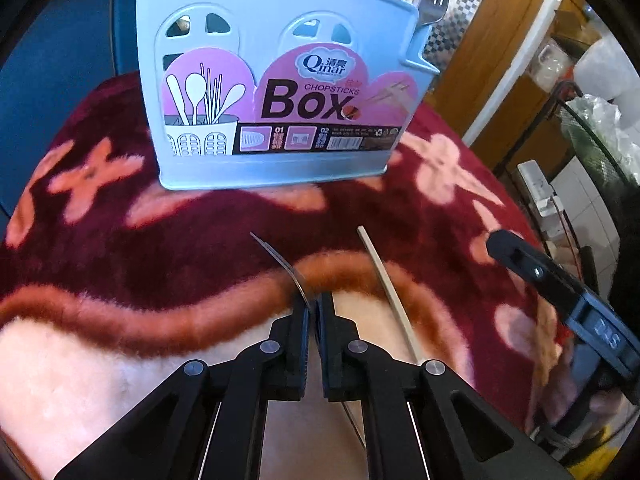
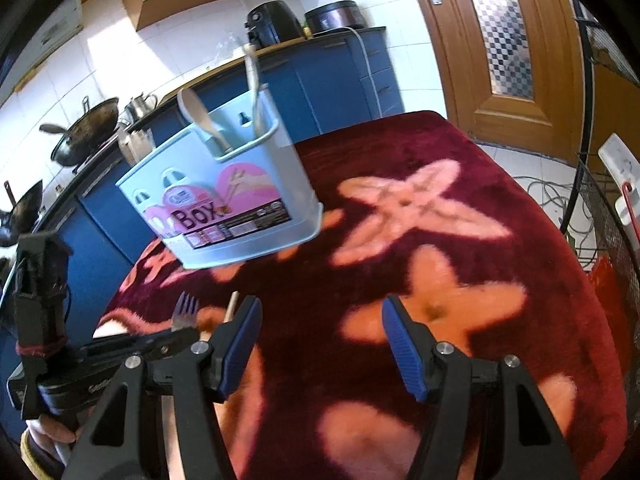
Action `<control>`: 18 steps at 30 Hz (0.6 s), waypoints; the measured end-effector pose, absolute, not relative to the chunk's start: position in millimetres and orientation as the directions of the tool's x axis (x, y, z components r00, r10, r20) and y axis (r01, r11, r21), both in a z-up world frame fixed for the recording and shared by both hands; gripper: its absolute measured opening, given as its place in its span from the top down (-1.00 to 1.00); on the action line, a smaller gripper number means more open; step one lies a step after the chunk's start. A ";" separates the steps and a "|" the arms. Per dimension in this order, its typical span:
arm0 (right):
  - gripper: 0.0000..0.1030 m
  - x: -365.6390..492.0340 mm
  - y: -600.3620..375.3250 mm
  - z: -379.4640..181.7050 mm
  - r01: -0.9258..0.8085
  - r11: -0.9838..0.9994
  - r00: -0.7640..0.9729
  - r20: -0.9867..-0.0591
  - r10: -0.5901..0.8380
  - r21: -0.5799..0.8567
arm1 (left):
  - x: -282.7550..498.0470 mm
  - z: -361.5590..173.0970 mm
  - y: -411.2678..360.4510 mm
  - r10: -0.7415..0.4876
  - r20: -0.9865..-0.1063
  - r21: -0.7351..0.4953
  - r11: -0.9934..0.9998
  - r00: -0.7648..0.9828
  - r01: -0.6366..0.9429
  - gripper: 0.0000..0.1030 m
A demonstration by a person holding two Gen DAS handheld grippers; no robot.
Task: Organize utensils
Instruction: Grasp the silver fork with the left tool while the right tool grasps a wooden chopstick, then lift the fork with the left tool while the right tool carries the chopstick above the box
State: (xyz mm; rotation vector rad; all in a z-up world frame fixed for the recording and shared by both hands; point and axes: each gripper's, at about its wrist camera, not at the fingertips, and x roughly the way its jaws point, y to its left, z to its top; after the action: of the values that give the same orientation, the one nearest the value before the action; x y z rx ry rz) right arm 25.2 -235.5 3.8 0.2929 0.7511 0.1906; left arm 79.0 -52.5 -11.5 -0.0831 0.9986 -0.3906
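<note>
Left wrist view: a fork (image 1: 280, 264) is clamped in the left gripper (image 1: 314, 312), tines aimed at the far box (image 1: 280, 80); the right gripper (image 2: 320, 332) is held wide, empty.

The left gripper (image 1: 314, 308) is matte black plastic: two flat, narrow fingers on angular linkage arms with triangular cut-outs, joined by round silver pivot screws. The right gripper (image 2: 320, 320) has the same black arms and silver screws, and its fingers carry ribbed blue pads (image 2: 402, 350). Seen from the right wrist, the left gripper's body is a black block wound with dark red cord. A pale, woven-edged sleeve (image 2: 34, 446) shows below it.
</note>
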 end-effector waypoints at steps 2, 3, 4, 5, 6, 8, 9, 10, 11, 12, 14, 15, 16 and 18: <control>-0.27 23.9 -229.4 5.8 -0.081 0.946 0.705 -0.653 0.276 0.313 | 78.9 -11.3 -49.1 -0.372 -0.793 -0.267 0.924 0.483 0.274 0.92; -0.27 22.9 -226.1 6.8 -0.091 0.948 0.699 -0.659 0.279 0.305 | 78.0 -10.9 -47.3 -0.379 -0.788 -0.276 0.922 0.485 0.272 0.93; -0.27 22.6 -222.8 7.5 -0.101 0.949 0.692 -0.664 0.283 0.299 | 76.3 -10.0 -45.1 -0.383 -0.783 -0.281 0.921 0.490 0.272 0.93; -0.27 22.3 -218.9 8.2 -0.111 0.950 0.683 -0.672 0.286 0.292 | 74.0 -8.4 -43.0 -0.383 -0.778 -0.280 0.921 0.499 0.270 0.93; -0.27 22.0 -215.6 8.6 -0.120 0.950 0.676 -0.678 0.290 0.287 | 72.0 -6.4 -41.7 -0.381 -0.773 -0.278 0.922 0.507 0.269 0.93; -0.27 21.5 -204.7 9.6 -0.148 0.951 0.656 -0.693 0.299 0.270 | 66.9 -0.6 -37.5 -0.368 -0.762 -0.262 0.928 0.533 0.265 0.93; -0.26 20.8 -200.2 9.7 -0.161 0.951 0.647 -0.699 0.304 0.264 | 63.8 3.1 -34.3 -0.352 -0.756 -0.247 0.934 0.552 0.258 0.93; -0.18 20.5 -194.7 9.3 -0.177 0.950 0.637 -0.706 0.311 0.258 | 60.9 6.9 -30.9 -0.334 -0.750 -0.229 0.941 0.571 0.249 0.94; -0.07 20.6 -186.3 8.4 -0.204 0.947 0.615 -0.720 0.322 0.249 | 58.2 10.4 -26.9 -0.314 -0.745 -0.211 0.948 0.589 0.239 0.94; -0.02 20.4 -180.4 7.2 -0.220 0.945 0.598 -0.731 0.328 0.244 | 56.6 13.0 -23.7 -0.299 -0.741 -0.198 0.953 0.601 0.230 0.94; 0.20 22.0 -167.7 2.7 -0.249 0.939 0.556 -0.758 0.341 0.239 | 53.2 17.9 -15.1 -0.268 -0.733 -0.173 0.962 0.626 0.210 0.94; 0.26 24.1 -160.7 -1.1 -0.258 0.937 0.526 -0.779 0.342 0.237 | 52.4 19.2 -11.3 -0.260 -0.730 -0.168 0.965 0.633 0.203 0.94; 0.37 25.9 -156.3 -3.8 -0.262 0.937 0.506 -0.793 0.339 0.233 | 51.1 20.4 -7.5 -0.255 -0.726 -0.166 0.966 0.639 0.197 0.94; 0.45 28.3 -150.0 -7.0 -0.261 0.940 0.485 -0.812 0.325 0.220 | 48.1 22.2 -0.3 -0.252 -0.718 -0.169 0.967 0.649 0.189 0.94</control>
State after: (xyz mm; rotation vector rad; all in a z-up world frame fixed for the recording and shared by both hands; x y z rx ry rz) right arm 28.3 -150.0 -7.0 0.0697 1.0030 0.3568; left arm 48.1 -0.3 22.2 -0.0812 0.8279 -0.2508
